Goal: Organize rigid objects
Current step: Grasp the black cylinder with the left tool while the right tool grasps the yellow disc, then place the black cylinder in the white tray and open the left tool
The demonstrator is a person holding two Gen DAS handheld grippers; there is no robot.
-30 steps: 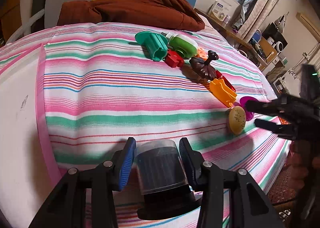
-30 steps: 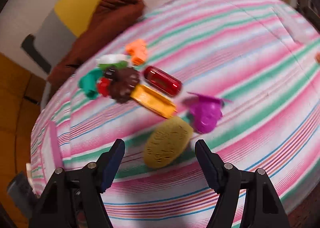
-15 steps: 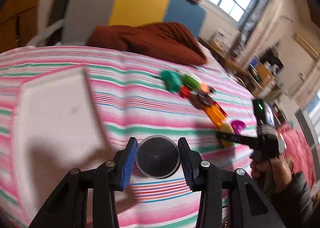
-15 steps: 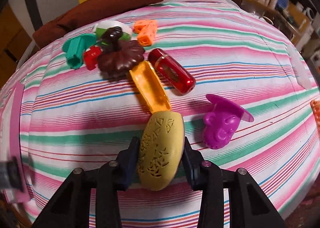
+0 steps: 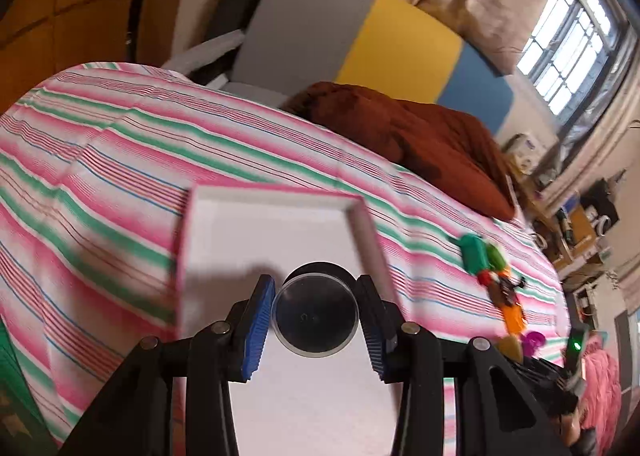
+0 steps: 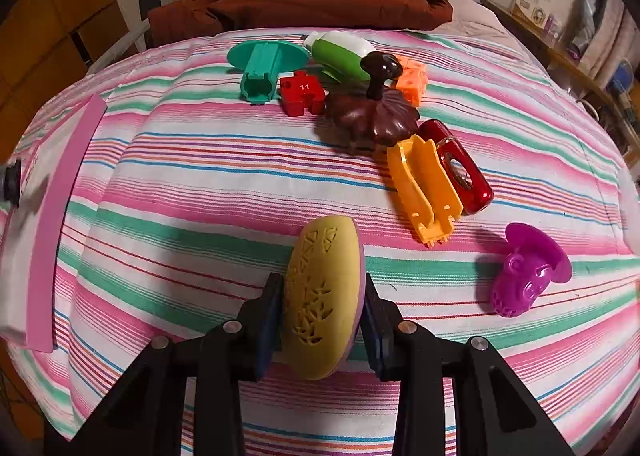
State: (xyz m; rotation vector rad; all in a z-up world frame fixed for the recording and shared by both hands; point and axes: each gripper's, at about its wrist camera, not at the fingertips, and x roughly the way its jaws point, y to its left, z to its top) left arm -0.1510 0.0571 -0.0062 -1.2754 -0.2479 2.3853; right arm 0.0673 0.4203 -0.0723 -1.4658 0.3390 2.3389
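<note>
A: What do we hold in our left claw (image 5: 316, 320) now?

B: We pinch a round clear plastic jar with a black base (image 5: 315, 315) between the blue pads (image 5: 258, 324). We hold it above the white shallow tray with a pink rim (image 5: 362, 223), which lies on the bed with the pink, green and white striped cover (image 5: 100, 183).

A: And our right claw (image 6: 322, 316)?

B: Its jaws are closing on the yellow oval plastic piece with cut-out triangles (image 6: 322, 296). The pads touch both its sides, and it is at the near edge of the bed.

A: Where are the other toys?

B: They lie in a group further on the cover: a teal plastic piece with a round flange (image 6: 262, 67), a red puzzle-shaped block with the number 11 (image 6: 301, 92), a green and white bottle (image 6: 340, 51), an orange cube with holes (image 6: 412, 79), a dark brown leaf-shaped lid with a knob (image 6: 372, 111), an orange-yellow plastic channel (image 6: 422, 191) touching a shiny red capsule-shaped case (image 6: 460, 169). A purple plastic piece with a flange (image 6: 524, 276) lies apart, to the right.
</note>
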